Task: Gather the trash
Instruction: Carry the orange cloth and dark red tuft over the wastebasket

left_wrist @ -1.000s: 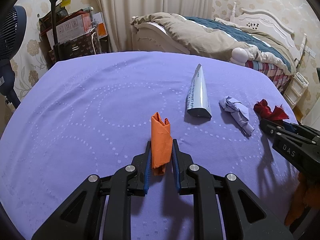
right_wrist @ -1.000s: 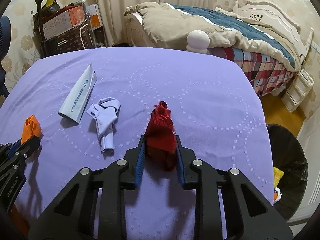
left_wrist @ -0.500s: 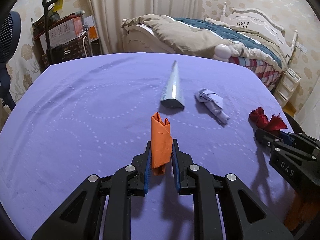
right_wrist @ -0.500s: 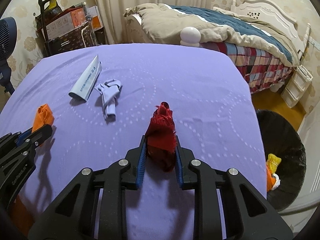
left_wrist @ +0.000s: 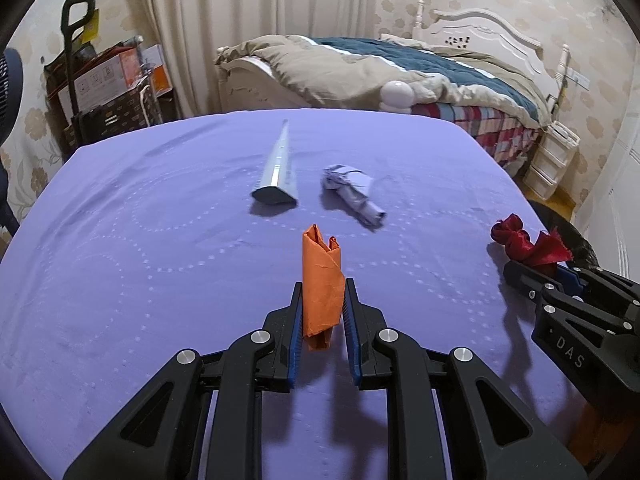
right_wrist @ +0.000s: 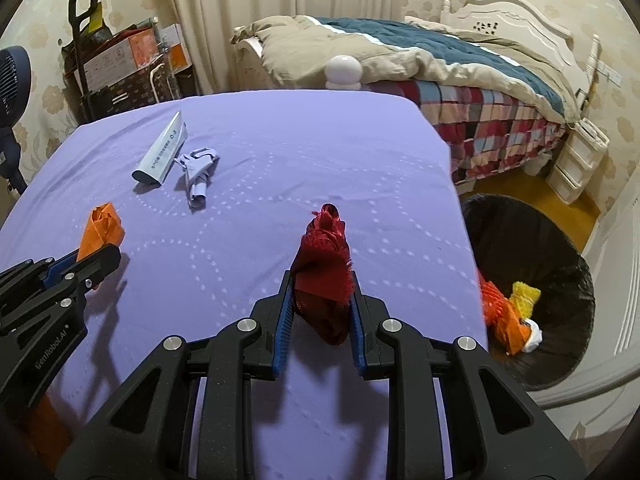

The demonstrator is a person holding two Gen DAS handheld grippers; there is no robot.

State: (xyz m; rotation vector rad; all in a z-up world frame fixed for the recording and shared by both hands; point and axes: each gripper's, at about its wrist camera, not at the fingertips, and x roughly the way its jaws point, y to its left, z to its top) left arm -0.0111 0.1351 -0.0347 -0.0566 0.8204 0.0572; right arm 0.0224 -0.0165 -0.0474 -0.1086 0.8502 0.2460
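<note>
1. The left gripper (left_wrist: 322,312) is clamped on a folded orange scrap (left_wrist: 321,276), and the right gripper (right_wrist: 318,304) is clamped on a frayed red scrap (right_wrist: 325,258). Both pieces are held above the purple surface (right_wrist: 280,152).
2. The step in hand looks like carrying these to the black-lined bin (right_wrist: 560,248), which stands on the floor just off the surface's right edge and already holds some scraps.
3. To do it well, swing the right gripper out until the red scrap is fully over the bin's mouth before parting the fingers. Bring the left across only afterwards, so the two do not collide.
4. The orange scrap's long axis runs along the gripper fingers, its narrow end pointing forward and away. The red one lies likewise, its tufted tip forward.
5. A flattened grey tube (left_wrist: 276,170) and a crumpled pale paper (left_wrist: 354,190) remain on the surface near each other. The tube's long axis points toward the far edge, broad end nearer, though the fisheye may distort this.
</note>
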